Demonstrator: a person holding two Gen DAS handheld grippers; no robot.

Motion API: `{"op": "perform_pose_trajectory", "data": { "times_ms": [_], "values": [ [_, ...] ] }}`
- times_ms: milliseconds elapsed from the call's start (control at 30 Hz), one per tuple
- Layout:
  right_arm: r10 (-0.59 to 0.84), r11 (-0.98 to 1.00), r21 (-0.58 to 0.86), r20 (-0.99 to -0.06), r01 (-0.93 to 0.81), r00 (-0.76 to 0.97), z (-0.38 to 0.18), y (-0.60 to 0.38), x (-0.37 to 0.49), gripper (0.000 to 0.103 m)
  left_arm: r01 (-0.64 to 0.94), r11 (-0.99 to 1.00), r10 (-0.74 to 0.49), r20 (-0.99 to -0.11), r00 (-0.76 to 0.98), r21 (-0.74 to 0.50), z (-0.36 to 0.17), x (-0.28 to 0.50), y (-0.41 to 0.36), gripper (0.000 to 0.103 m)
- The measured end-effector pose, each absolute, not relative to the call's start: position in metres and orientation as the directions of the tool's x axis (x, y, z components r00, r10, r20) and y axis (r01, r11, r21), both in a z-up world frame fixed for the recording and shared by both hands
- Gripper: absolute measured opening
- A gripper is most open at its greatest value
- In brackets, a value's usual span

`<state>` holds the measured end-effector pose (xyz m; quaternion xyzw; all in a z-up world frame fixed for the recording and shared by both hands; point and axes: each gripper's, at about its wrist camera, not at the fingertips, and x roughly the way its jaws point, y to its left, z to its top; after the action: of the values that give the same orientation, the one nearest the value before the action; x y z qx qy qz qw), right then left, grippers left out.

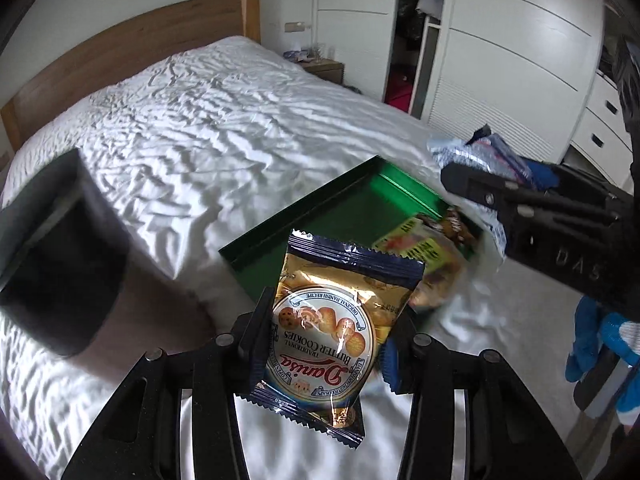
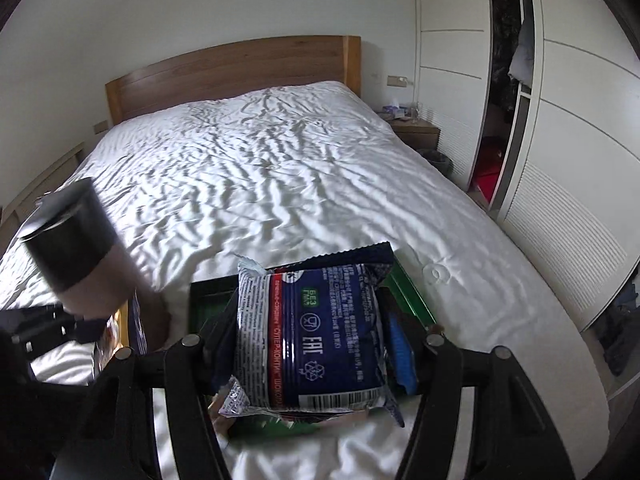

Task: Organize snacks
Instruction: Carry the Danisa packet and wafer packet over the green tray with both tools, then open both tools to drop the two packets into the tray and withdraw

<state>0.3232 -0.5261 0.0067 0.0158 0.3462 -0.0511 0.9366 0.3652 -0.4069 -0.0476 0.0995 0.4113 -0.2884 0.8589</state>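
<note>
My left gripper [image 1: 332,334] is shut on a gold and navy Danisa butter cookies packet [image 1: 338,320], held above the bed just in front of a green tray [image 1: 304,224]. The tray holds a yellow-green snack bag [image 1: 424,256]. My right gripper [image 2: 316,332] is shut on a navy blue snack packet [image 2: 320,332] with white print, held over the green tray [image 2: 412,300]. In the left wrist view the right gripper [image 1: 472,184] is at the tray's right edge with that packet [image 1: 480,152].
A wide bed with a rumpled white cover [image 2: 260,168] and a wooden headboard [image 2: 232,76]. A dark cylinder [image 2: 76,248] is at the left, near my left gripper. White wardrobes [image 2: 568,160] stand right of the bed, a nightstand [image 2: 416,128] beyond it.
</note>
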Motion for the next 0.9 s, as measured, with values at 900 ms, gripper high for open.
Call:
{"op": "perform_pose_trajectory", "data": {
  "times_ms": [900],
  "values": [
    [-0.14,0.987,-0.063,-0.78,0.146,0.609,-0.119,-0.584,0.416,0.035,0.544,0.839,-0.35,-0.757,0.551,0.008,-0.151,0.389,-0.47,0.04]
  ]
}}
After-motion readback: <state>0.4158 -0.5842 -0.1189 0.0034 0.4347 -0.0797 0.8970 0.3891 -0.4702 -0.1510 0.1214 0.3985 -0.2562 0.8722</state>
